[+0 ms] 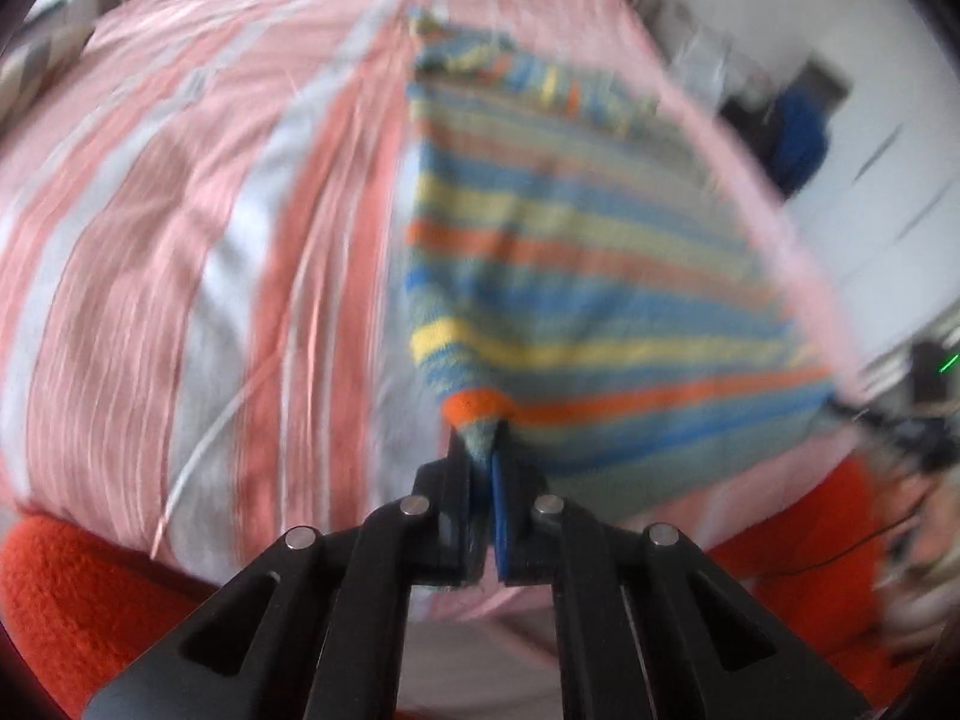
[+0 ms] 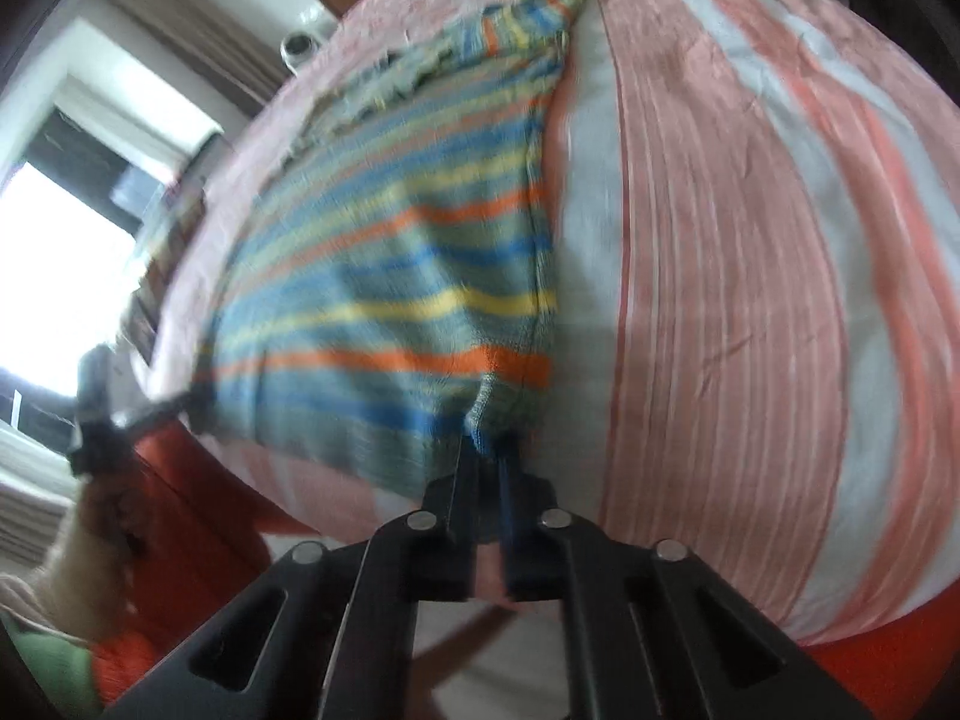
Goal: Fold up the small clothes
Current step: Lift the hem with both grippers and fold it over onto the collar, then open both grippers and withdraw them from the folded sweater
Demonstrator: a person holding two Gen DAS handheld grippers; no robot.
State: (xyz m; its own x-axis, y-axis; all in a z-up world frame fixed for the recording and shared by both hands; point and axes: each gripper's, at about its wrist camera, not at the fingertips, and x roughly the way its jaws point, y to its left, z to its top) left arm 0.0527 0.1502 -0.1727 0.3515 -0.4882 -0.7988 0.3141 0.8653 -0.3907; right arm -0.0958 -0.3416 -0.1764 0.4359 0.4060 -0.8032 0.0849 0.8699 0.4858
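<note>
- Left wrist view is filled mostly by the pink-and-white striped bedsheet (image 1: 198,228), running from the upper left down to the lower middle of the frame, with orange-red bedding (image 1: 78,600) along the bottom edge; both views are motion-blurred.
- On that sheet, centre to right of the frame, lies the striped knitted garment (image 1: 576,276), with blue, yellow, orange and grey-green bands. In the right wrist view it (image 2: 390,276) sits centre-left.
- Its long axis runs from the near hem at the lower middle of each frame up to a bunched, rumpled end at the upper middle; the colour bands cross that axis.
- By the look of it, the knit is soft, light and limp: it should sag between the two holds, stretch if pulled, and is in no danger of breaking. Corners of the near hem seem the sensible holds, since they keep that edge taut.
- Left gripper (image 1: 483,450) has its jaws closed on a pinched near corner of the garment, at the orange band.
- Right gripper (image 2: 486,450) is likewise clamped on the other near corner, fabric puckered between its jaws.
</note>
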